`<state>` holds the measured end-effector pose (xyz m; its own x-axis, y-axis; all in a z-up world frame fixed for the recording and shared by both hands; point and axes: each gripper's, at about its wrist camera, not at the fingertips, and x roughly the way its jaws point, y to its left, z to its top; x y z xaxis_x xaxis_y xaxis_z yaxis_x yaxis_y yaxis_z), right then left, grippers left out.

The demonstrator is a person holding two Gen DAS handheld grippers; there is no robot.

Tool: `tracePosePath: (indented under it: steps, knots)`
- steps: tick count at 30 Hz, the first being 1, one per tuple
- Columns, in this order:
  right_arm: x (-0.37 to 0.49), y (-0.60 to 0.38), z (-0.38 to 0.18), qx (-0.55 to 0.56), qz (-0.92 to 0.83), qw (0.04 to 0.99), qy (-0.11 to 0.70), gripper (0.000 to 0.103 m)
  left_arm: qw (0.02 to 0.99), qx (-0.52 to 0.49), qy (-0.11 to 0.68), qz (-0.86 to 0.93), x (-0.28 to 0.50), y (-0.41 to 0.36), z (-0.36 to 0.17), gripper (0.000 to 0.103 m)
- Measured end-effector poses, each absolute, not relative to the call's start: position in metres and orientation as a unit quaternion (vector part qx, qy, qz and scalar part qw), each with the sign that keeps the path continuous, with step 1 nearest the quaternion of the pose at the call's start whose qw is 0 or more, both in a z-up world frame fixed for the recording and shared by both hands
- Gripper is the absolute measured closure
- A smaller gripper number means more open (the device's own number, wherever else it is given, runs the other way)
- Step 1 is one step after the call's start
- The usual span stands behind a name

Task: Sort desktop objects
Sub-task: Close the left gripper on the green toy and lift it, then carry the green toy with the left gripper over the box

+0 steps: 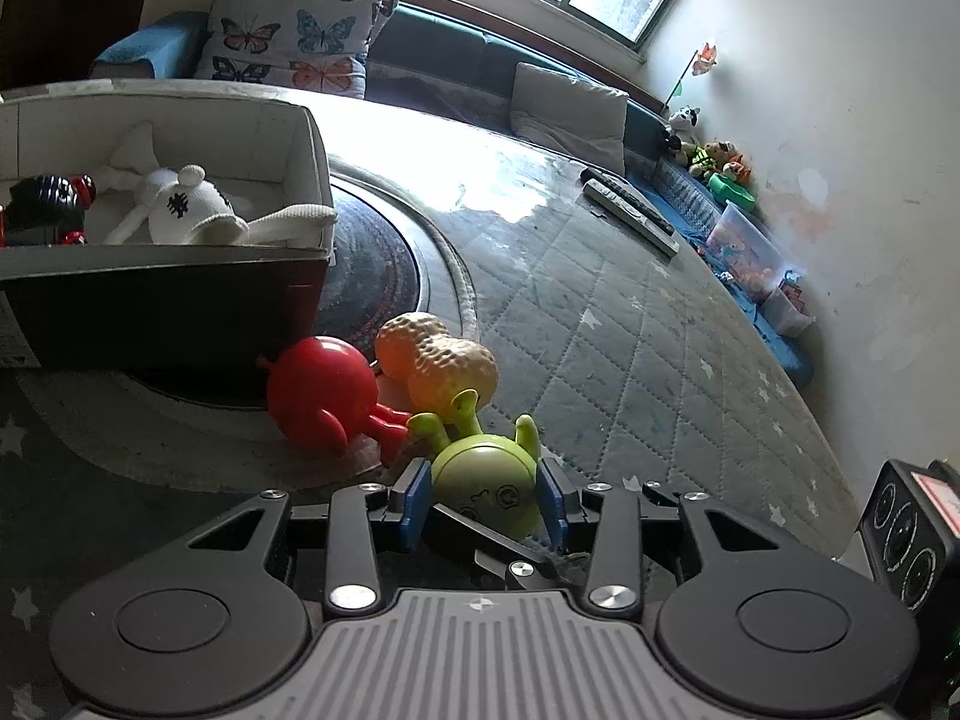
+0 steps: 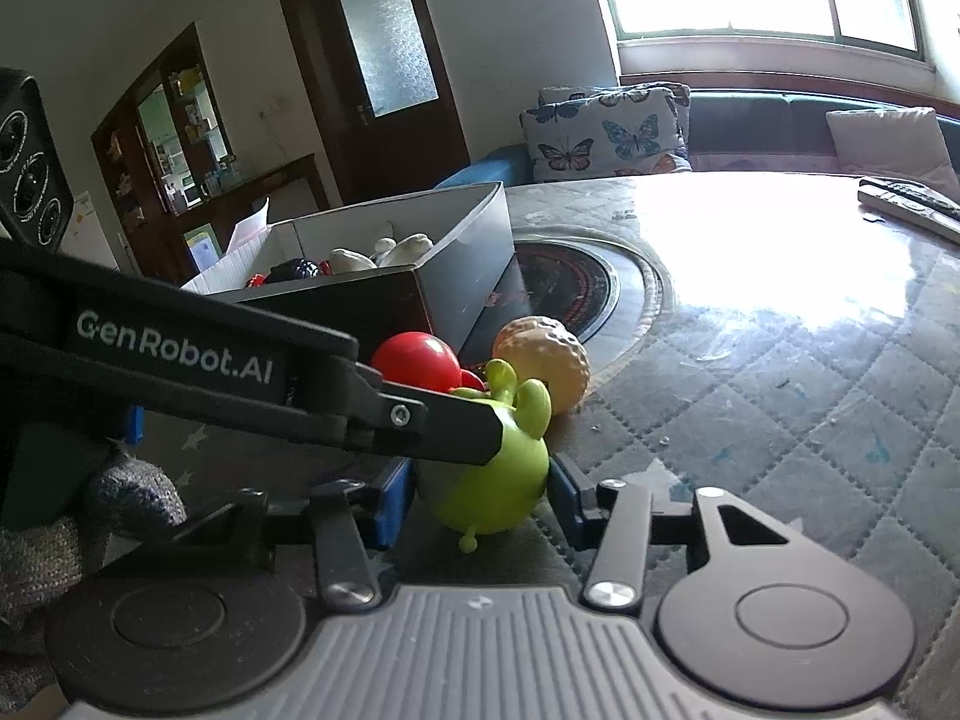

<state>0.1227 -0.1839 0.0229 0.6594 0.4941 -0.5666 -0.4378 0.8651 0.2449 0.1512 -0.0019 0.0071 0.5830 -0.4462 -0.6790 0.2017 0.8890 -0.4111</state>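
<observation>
Both my claws bracket the green toy [image 1: 486, 483] on the worktop [image 1: 630, 330]: left claw [image 1: 485, 498] and right claw [image 2: 480, 492] pads sit beside it; whether they clamp, I cannot tell.

left gripper [image 1: 485, 501] — blue pads flank green toy [image 1: 486, 480] | table

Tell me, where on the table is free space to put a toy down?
Free: the quilted cover between the peanut toy and the remote controls. Crowded: beside the box, where the red toy, peanut toy and green toy cluster.
</observation>
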Motion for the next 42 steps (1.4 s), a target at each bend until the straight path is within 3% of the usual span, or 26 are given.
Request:
tracePosePath:
  steps: [12,23,42]
  knots:
    - [0.122,-0.182,0.021,0.038,0.253,0.913,0.319,0.054,0.867,-0.179,0.427,-0.184,0.156,0.003,0.004,0.060]
    - [0.119,-0.182,0.023,0.035,0.251,0.913,0.319,0.054,0.854,-0.203,0.442,-0.185,0.161,0.005,-0.003,0.054]
    - [0.099,-0.179,0.048,0.013,0.258,0.921,0.292,0.055,0.868,-0.213,0.400,-0.201,0.139,0.015,0.016,0.055]
